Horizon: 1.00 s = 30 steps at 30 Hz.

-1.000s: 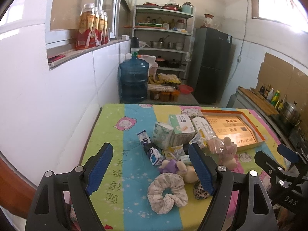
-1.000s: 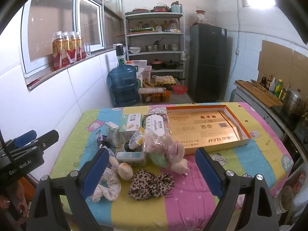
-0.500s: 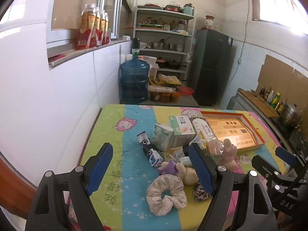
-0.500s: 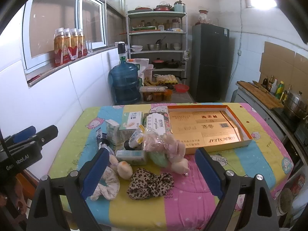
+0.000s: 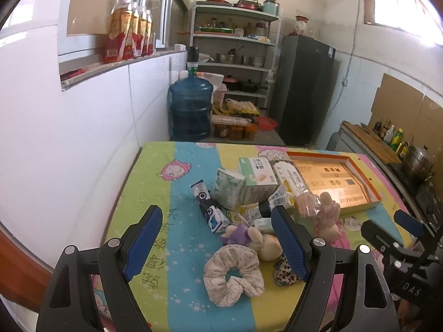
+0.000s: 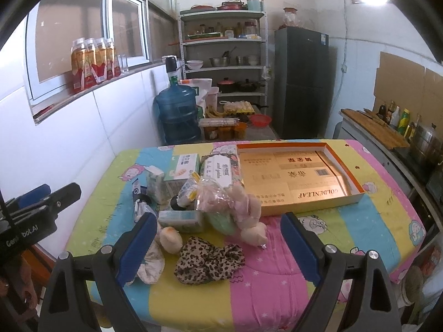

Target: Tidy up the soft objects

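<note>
A pile of soft things lies on the striped tablecloth (image 6: 277, 276). A pale floral scrunchie (image 5: 234, 272) sits nearest, between the fingers of my open left gripper (image 5: 216, 242). Behind it lie a small purple-and-cream plush (image 5: 249, 236) and a leopard scrunchie (image 6: 210, 260). A pink plush in a clear bag (image 6: 235, 204) rests mid-table, beside tissue packs (image 5: 229, 188) and small boxes (image 6: 184, 170). An open gold cardboard box (image 6: 301, 179) sits to the right. My right gripper (image 6: 218, 244) hangs open above the leopard scrunchie, holding nothing.
A white tiled wall (image 5: 69, 138) borders the table's left side. Beyond the far edge stand a blue water jug (image 5: 191, 110), a metal shelf rack (image 6: 224, 55) and a dark fridge (image 6: 300, 83). A counter with bottles and a pot (image 6: 423, 144) runs along the right.
Both views have pulled back and risen slightly, so the table items sit a little lower and smaller. Both grippers stay open; nothing on the table has moved.
</note>
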### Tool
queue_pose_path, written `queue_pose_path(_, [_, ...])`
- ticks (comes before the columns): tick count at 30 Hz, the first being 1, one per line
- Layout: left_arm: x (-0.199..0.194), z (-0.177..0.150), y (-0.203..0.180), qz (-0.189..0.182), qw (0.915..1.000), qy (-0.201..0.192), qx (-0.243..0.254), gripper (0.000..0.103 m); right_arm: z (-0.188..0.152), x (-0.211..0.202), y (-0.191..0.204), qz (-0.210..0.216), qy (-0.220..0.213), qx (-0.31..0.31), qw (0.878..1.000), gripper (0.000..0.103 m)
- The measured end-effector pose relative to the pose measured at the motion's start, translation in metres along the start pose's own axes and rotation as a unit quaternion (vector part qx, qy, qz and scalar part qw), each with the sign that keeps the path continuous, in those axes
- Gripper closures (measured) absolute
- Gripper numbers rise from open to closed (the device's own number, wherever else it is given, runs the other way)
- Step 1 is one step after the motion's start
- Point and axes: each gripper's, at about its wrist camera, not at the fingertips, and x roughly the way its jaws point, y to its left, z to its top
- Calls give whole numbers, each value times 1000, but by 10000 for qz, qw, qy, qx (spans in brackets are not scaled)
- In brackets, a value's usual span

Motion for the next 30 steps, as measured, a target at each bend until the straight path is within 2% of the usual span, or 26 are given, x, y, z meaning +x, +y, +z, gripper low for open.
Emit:
queue_pose_path(13, [12,3,11,60,9998,97,-167,21,6,13,-7,73,17,-40,10000,11])
queue_pose_path(30, [21,4,11,40,9998,138,-118,21,5,23,-20,329,49,6,9994,11])
